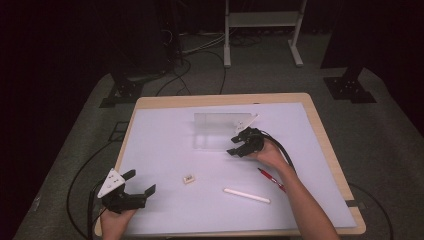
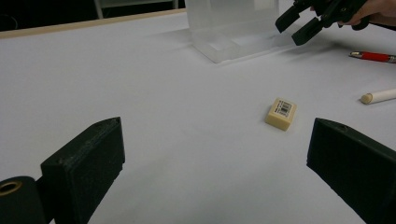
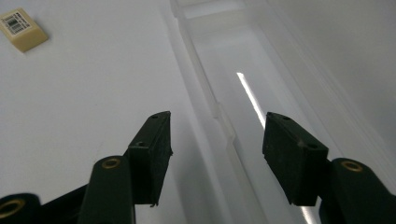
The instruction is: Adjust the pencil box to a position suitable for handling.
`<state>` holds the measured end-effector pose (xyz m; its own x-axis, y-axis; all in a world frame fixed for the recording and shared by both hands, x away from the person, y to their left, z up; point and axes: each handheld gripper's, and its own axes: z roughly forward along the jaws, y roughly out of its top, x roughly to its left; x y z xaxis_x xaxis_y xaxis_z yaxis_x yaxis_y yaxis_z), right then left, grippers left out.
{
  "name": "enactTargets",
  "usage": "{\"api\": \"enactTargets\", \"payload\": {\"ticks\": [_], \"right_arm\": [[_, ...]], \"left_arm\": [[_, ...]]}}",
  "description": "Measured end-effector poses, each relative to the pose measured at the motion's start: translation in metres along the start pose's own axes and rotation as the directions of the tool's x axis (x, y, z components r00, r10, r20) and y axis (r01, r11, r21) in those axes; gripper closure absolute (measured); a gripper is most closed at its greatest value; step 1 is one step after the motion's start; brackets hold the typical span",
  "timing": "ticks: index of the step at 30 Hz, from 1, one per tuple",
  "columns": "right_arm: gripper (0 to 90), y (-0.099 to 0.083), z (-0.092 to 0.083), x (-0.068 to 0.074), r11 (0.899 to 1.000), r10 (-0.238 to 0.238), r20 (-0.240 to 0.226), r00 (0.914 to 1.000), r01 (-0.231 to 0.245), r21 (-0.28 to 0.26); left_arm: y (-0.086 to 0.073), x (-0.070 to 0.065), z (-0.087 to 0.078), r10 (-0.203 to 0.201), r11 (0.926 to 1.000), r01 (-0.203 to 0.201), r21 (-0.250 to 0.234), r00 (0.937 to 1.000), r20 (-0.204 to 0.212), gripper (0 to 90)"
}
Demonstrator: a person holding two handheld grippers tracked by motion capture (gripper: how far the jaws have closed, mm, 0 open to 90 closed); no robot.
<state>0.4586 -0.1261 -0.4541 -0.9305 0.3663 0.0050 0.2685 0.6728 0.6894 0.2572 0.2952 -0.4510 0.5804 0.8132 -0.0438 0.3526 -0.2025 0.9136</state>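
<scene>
Your right gripper (image 1: 239,145) sits at the near right corner of the clear plastic box (image 1: 220,131), jaws apart with nothing pinched between the pads. From the right gripper view the box's near wall (image 3: 205,100) runs up through the gap between the two jaws, closer to the left-hand jaw; the right-hand jaw hangs over the box's open inside, the left-hand one over the white mat (image 1: 165,150) just outside the wall. Neither pad touches the plastic as far as I can tell. The left gripper view shows the same: the right gripper's jaw tips (image 2: 299,25) spread, right beside the box's edge, your hand (image 1: 270,152) behind them. Your left gripper (image 1: 135,185) rests at the near left of the mat, jaws wide open and empty. The eraser (image 2: 281,113) lies ahead of those jaws, between their lines but nearer the right-hand jaw, well apart from both pads. In the right gripper view the eraser (image 3: 23,29) is far off to the left of the left-hand jaw. The white stick (image 1: 246,195) lies near you, behind the right gripper and well apart from it; its end (image 2: 378,96) shows beyond the left gripper's right-hand jaw. The red pen (image 1: 272,179) lies beside your right forearm, also behind those jaws.
</scene>
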Motion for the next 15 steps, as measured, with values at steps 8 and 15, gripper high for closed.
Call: {"api": "enactTargets", "payload": {"ticks": [8, 15], "right_arm": [[55.4, 0.005, 0.007, -0.004, 0.999, -0.025, 0.002, 0.9997, 0.025, 0.024], [69.5, 0.003, 0.012, -0.007, 0.998, -0.058, 0.014, 0.9982, 0.057, 0.031]], "left_arm": [[0.0, 0.0, -0.001, -0.004, 1.0, 0.004, -0.002, 1.0, 0.002, 3.6], [0.0, 0.0, -0.001, 0.002, 1.0, -0.002, 0.001, 1.0, -0.003, 4.0]]}}
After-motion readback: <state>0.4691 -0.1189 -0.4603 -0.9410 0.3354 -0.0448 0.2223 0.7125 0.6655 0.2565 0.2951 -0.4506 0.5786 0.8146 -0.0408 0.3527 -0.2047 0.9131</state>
